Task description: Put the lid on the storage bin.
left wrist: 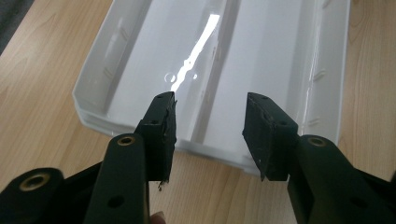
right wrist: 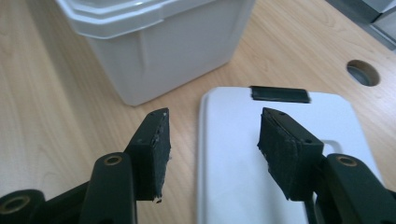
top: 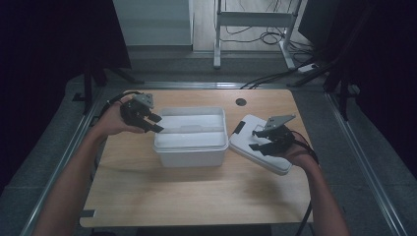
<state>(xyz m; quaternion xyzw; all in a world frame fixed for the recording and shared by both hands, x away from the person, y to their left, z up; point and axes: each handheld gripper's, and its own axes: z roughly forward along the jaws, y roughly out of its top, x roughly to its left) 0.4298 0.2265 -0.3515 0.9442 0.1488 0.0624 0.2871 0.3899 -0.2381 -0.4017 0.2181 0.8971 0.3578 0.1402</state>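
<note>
Spanning most of the high view, the wooden table carries a white plastic storage bin near its middle, open at the top, with a raised ridge running along its floor. Just right of the bin, apart from it, the white lid lies flat on the tabletop, a black latch at its far edge.

At the bin's left end, the left gripper hangs with its jaws parted, a wide gap between the pads. In the left gripper view, both fingers stand over the bin's near rim and nothing lies between them; they touch nothing that I can make out.

Over the lid, the right gripper is released too, jaws well apart. In the right gripper view, one pad sits above the lid's surface and the other above bare wood beside the lid's edge, so the edge runs between them, ungripped. Whether the pad tips rest on the lid cannot be told.
</note>
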